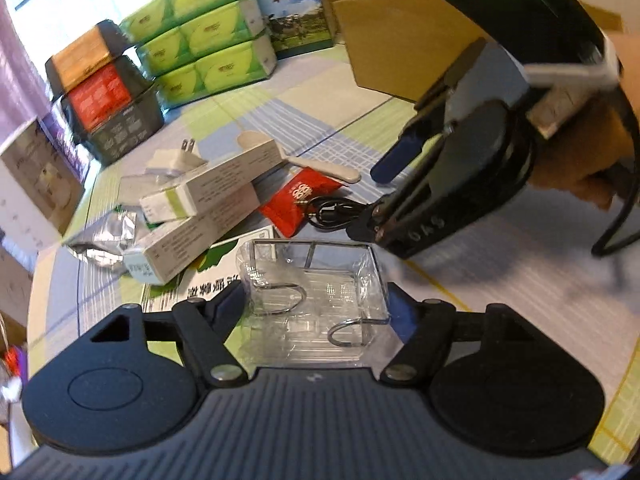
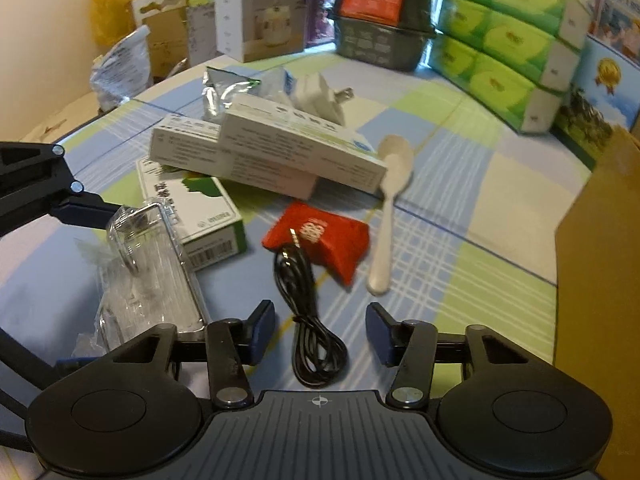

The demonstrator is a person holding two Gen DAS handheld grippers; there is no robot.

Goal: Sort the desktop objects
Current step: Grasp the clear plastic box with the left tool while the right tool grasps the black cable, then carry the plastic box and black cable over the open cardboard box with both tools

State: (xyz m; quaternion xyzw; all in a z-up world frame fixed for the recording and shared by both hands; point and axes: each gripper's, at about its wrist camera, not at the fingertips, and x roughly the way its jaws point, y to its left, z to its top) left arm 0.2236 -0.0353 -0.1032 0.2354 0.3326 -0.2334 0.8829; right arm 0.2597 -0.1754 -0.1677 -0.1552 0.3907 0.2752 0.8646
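Observation:
A clear plastic holder (image 1: pixel 320 280) with metal hooks, wrapped in film, sits between the fingers of my left gripper (image 1: pixel 316 308). Both blue pads touch its sides, so the gripper is shut on it. The right wrist view shows the same holder (image 2: pixel 152 268) at lower left, with one left finger (image 2: pixel 80 208) against it. My right gripper (image 2: pixel 320 332) is open and low over the tablecloth. A coiled black audio cable (image 2: pixel 312 320) lies between its pads without touching them. The cable's plug rests on a red packet (image 2: pixel 324 240).
Two long white boxes (image 2: pixel 272 152) are stacked over a green-and-white box (image 2: pixel 200 208). Around them lie a white spoon (image 2: pixel 388 208), a charger plug (image 2: pixel 320 96) and a foil pouch (image 2: pixel 220 88). Green tissue packs (image 2: pixel 508 48) stand behind. A cardboard box (image 2: pixel 600 272) borders the right.

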